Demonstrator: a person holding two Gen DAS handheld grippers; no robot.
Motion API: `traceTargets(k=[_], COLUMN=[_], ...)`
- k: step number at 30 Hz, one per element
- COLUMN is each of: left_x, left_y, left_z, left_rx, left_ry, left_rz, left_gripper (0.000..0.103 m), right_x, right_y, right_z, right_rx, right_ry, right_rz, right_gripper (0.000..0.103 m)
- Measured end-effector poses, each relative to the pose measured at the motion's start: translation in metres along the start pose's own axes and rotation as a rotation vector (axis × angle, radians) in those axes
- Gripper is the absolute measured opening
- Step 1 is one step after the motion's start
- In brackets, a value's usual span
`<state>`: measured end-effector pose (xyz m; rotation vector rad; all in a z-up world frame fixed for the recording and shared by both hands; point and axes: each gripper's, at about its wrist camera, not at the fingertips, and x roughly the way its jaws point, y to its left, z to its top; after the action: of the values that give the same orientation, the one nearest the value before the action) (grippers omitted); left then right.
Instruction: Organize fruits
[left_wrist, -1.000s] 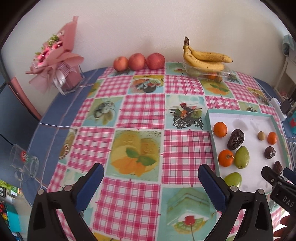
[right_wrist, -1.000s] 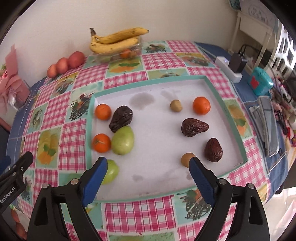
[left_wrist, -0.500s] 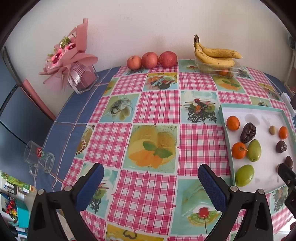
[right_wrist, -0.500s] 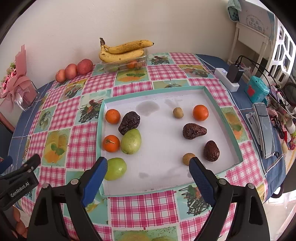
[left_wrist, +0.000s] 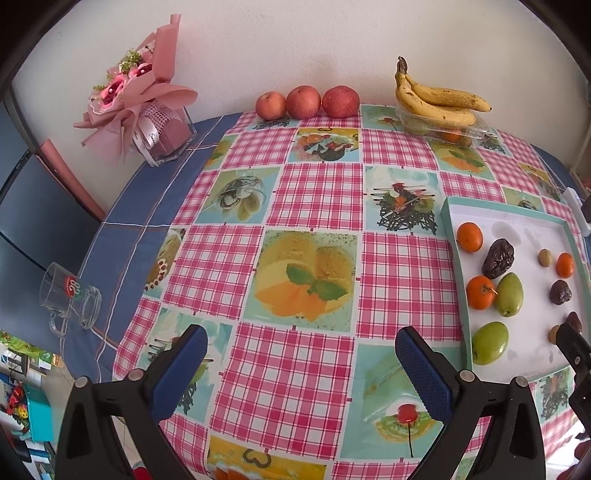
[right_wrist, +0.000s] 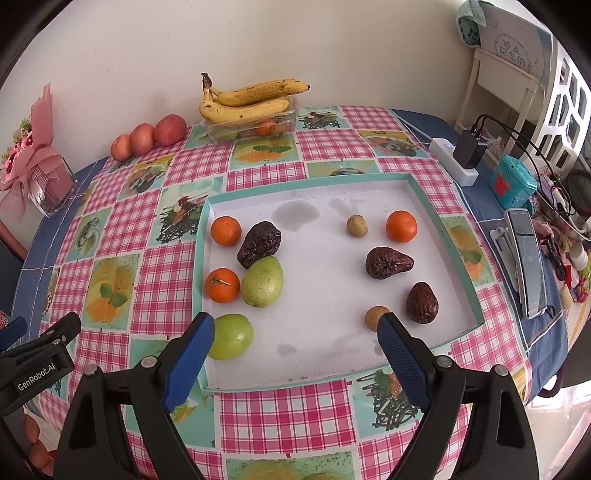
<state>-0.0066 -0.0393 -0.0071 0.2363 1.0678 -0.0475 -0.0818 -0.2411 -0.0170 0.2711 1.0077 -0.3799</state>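
Note:
A white tray with a teal rim (right_wrist: 445, 236) (left_wrist: 452, 258) lies on the checked tablecloth. In it lie three oranges (right_wrist: 226, 230), three dark wrinkled avocados (right_wrist: 388, 263), two green mangoes (right_wrist: 263, 281) (left_wrist: 490, 342) and two small brown fruits (right_wrist: 357, 225). My right gripper (right_wrist: 295, 349) hangs open above the tray's near edge, holding nothing. My left gripper (left_wrist: 301, 363) is open over the cloth, left of the tray, and also holds nothing. It shows at the left edge of the right wrist view (right_wrist: 40, 347).
By the back wall are three red apples (left_wrist: 306, 102), bananas (right_wrist: 251, 98) on a clear box, and a pink bouquet (left_wrist: 138, 92). A glass mug (left_wrist: 70, 299) lies at the table's left edge. A power strip (right_wrist: 454, 166), teal box and phone (right_wrist: 526, 258) sit right.
Both grippers have pulled back and risen, so more of the table and tray shows. Both stayed open. No fruit has moved.

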Motion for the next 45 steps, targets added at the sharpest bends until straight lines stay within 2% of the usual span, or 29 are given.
traceTargets(k=[14, 45], left_x=[-0.0021, -0.0024], left_y=[-0.0008, -0.0016], left_z=[-0.0005, -0.0006], left_rx=[0.008, 0.004], left_ry=[-0.007, -0.004], left_rz=[-0.023, -0.024], left_gripper=[0.103, 0.103], right_x=[0.0018, 0.003], right_y=[0.0025, 0.0058], right_z=[0.0, -0.0007], right_rx=[-0.022, -0.031], right_ry=[0.008, 0.015], right_rz=[-0.003, -0.005], right_gripper=[0.09, 0.09])
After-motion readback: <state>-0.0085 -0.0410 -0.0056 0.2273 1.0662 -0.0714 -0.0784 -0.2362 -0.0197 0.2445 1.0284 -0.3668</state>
